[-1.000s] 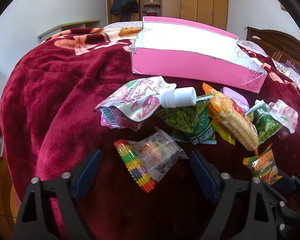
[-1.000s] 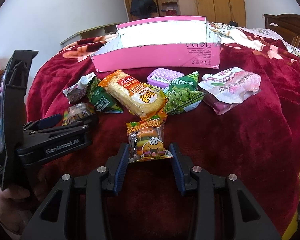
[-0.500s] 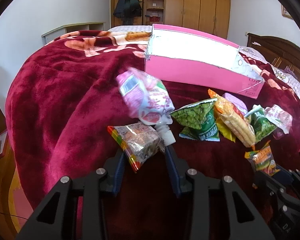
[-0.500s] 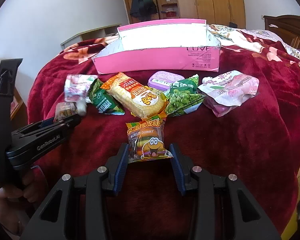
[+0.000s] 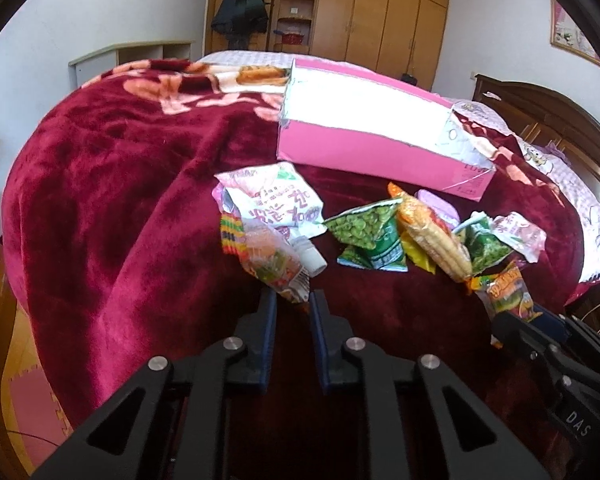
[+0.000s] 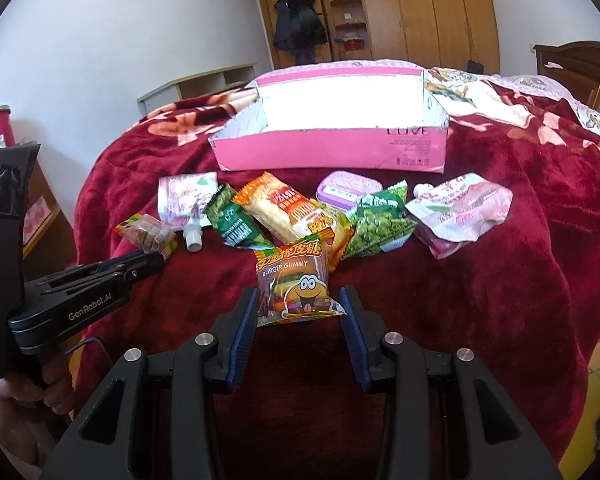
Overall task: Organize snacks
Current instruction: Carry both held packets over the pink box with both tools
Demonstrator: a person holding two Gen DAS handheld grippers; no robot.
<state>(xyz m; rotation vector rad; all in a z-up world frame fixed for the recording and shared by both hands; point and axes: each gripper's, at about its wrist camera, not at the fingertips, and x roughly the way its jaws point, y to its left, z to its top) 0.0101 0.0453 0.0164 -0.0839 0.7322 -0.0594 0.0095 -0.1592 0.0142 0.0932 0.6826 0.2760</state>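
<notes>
My left gripper (image 5: 293, 300) is shut on a clear candy packet with a rainbow-striped edge (image 5: 264, 254) and holds it just above the red blanket; the packet also shows in the right wrist view (image 6: 148, 234). Behind it lies a white and pink spouted drink pouch (image 5: 274, 204). My right gripper (image 6: 298, 300) is open, its fingers either side of a burger gummy packet (image 6: 296, 284) lying on the blanket. An open pink box (image 5: 380, 148) stands at the back, also in the right wrist view (image 6: 328, 148).
Green pea packets (image 6: 380, 224), an orange corn snack packet (image 6: 292, 212), a purple tin (image 6: 346, 190) and a second pink pouch (image 6: 460, 212) lie between the grippers and the box. The blanket (image 5: 120, 184) drops off at the left. A wooden headboard (image 5: 560, 120) is at the right.
My left gripper closed on the striped candy packet and lifted it. The drink pouch flipped over, and its spout now points toward me. The right gripper stayed put around the gummy packet.
</notes>
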